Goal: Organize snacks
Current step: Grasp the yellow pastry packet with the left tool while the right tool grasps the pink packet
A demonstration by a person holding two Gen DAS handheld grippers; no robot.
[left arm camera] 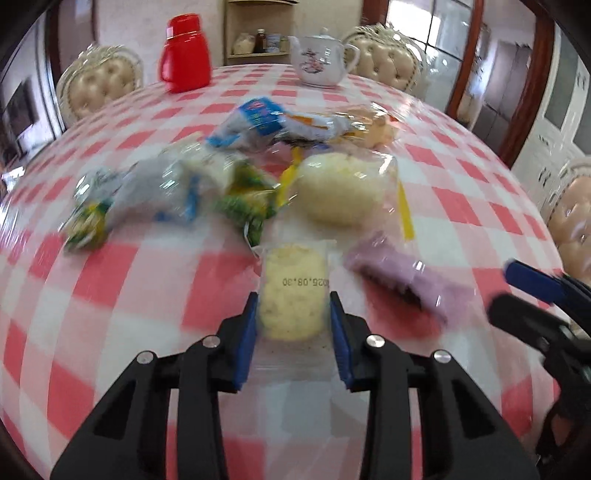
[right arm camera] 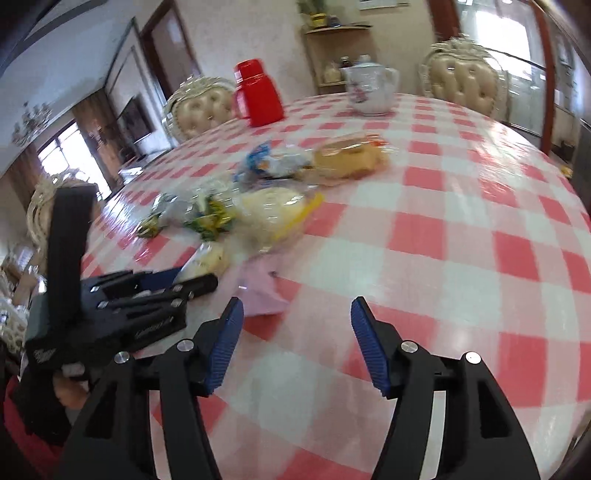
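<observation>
My left gripper point(left arm camera: 293, 306) is shut on a clear packet with a pale yellow cake point(left arm camera: 290, 295), stamped with a date, held just above the table. It also shows in the right wrist view point(right arm camera: 207, 260). Ahead lies a loose pile of snacks: a round yellow cake in clear wrap point(left arm camera: 338, 188), green-yellow packets point(left arm camera: 245, 201), a blue-white packet point(left arm camera: 255, 123), a purple packet point(left arm camera: 402, 278) and an orange-brown packet point(right arm camera: 351, 157). My right gripper point(right arm camera: 297, 314) is open and empty above bare tablecloth, right of the purple packet point(right arm camera: 258, 291). The left gripper point(right arm camera: 184, 286) shows at the left there.
The round table has a red-and-white checked cloth point(right arm camera: 443, 229). A red jug point(left arm camera: 184, 53) and a white teapot point(left arm camera: 319, 57) stand at the far edge. Padded chairs point(left arm camera: 98, 79) ring the table. A shelf unit point(left arm camera: 256, 33) stands behind.
</observation>
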